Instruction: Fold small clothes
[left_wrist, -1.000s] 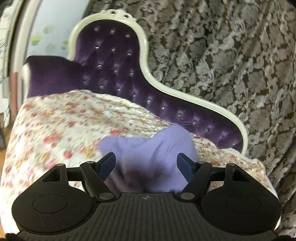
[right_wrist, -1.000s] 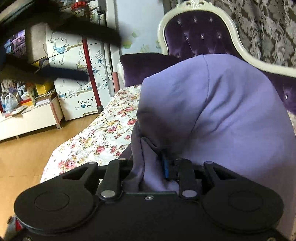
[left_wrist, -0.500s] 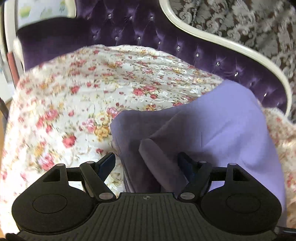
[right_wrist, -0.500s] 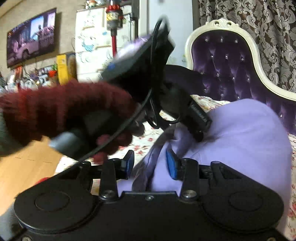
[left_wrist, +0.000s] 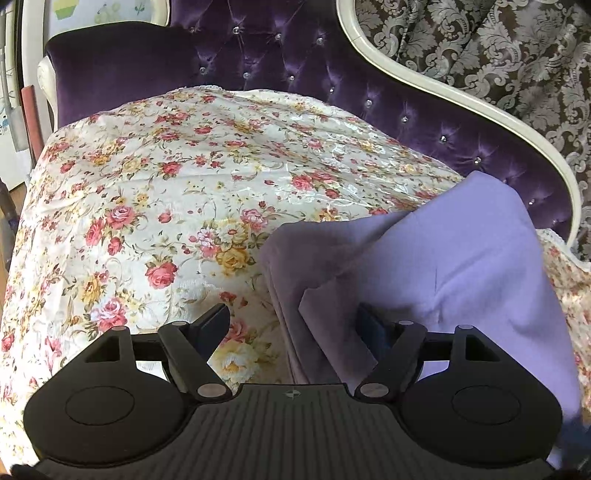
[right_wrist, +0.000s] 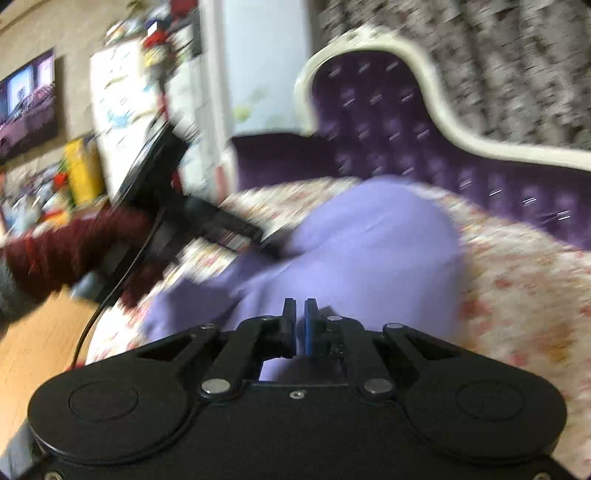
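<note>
A lavender garment (left_wrist: 454, 266) lies partly folded on the floral bed cover (left_wrist: 177, 192), right of centre in the left wrist view. My left gripper (left_wrist: 293, 326) hangs low over its near-left corner, jaws wide open. A folded flap lies between them and drapes over the right finger (left_wrist: 373, 330). Neither pad presses on it. The right wrist view is blurred. There my right gripper (right_wrist: 300, 317) is shut with nothing between its fingers, just short of the garment (right_wrist: 373, 251). The left gripper's black body (right_wrist: 155, 177) and a dark red sleeve (right_wrist: 55, 254) show to its left.
A purple tufted headboard (left_wrist: 332, 74) with a cream frame curves behind the bed, with patterned curtains (left_wrist: 498, 48) beyond. Wooden floor (right_wrist: 37, 343), white cabinets (right_wrist: 122, 99) and a screen on the wall (right_wrist: 26, 107) lie to the left of the bed.
My left gripper has dropped and tilted down over the cover, and the garment has come down onto it. My right gripper let go of the cloth it held, drew back and shut empty.
</note>
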